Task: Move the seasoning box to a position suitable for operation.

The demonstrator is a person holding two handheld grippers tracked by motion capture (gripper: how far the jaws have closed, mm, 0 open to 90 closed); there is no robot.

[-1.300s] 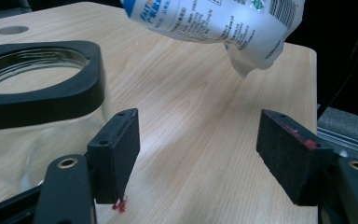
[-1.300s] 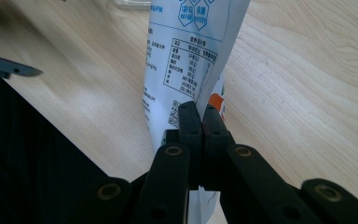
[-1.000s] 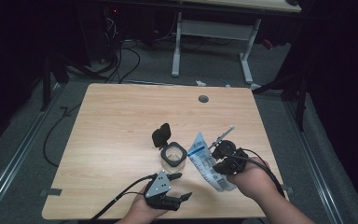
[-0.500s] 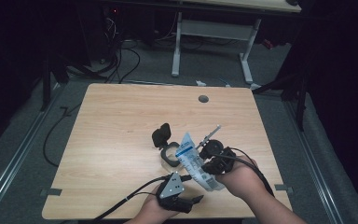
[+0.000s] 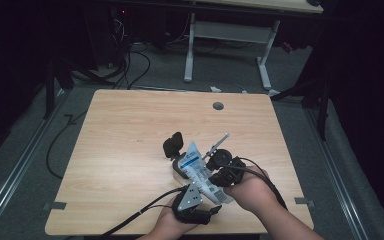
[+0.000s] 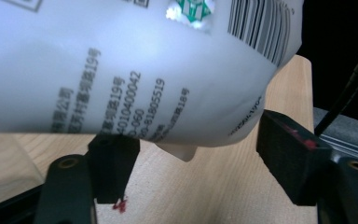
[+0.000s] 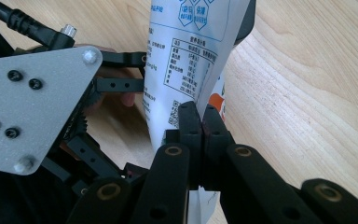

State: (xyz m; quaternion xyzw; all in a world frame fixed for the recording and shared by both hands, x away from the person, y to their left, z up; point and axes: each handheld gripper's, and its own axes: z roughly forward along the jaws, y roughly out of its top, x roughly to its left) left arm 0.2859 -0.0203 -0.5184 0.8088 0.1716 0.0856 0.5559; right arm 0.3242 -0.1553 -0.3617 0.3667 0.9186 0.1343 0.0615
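Right gripper [image 7: 200, 122] is clamped tight on the edge of a white pouch [image 5: 199, 170], jaws pinched together with the film between them, visible in the right gripper view. The pouch [image 7: 186, 60] stretches away from those jaws toward the left gripper [image 5: 200, 212], whose grey plate sits just beside it. In the left gripper view the pouch [image 6: 135, 70] bulges just above and between the two jaws; they stand apart, have just been closing a little, and whether the pads touch the film I cannot tell. In the high view both grippers sit close together at the near edge of the counter [image 5: 125, 150], pouch spanning them. A small cup [image 5: 179, 169] with a black flip lid [image 5: 172, 144] stands just beyond the pouch, touching or nearly so.
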